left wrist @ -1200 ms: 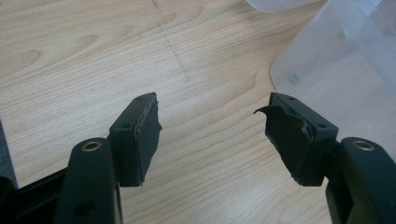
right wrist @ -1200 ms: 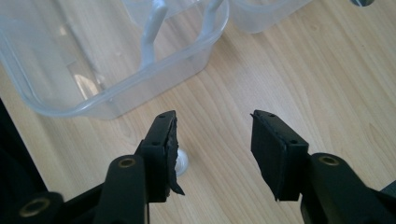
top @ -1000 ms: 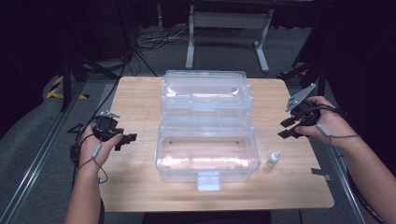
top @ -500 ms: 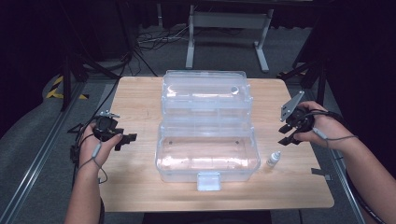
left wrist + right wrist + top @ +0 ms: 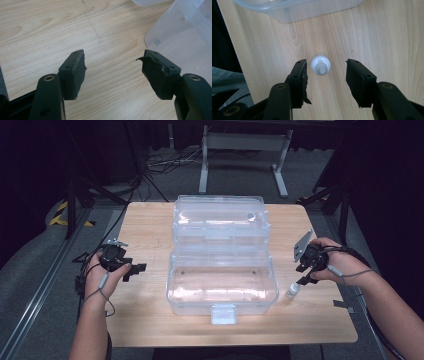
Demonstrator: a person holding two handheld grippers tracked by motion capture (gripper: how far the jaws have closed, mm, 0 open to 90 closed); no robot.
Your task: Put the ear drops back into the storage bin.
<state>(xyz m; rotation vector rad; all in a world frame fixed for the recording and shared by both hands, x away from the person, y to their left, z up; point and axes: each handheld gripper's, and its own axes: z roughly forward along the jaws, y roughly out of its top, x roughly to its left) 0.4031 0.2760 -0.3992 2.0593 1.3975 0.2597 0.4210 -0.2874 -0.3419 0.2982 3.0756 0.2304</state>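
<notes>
A clear plastic box lies open in the middle of the wooden table, its lid folded back. A small white bottle stands upright to the right of the box. My right gripper hovers just above it, pointing down. In the right gripper view the white bottle sits between the open jaws of the right gripper, with gaps on both sides. My left gripper rests at the left of the box, open, and the left gripper holds nothing over bare wood.
The box corner lies close to the left gripper's right jaw. A small dark strip lies near the table's right front edge. Cables and a metal stand are on the floor beyond the table.
My right gripper has come down and inward toward the small bottle. The left hand has stayed where it was.
</notes>
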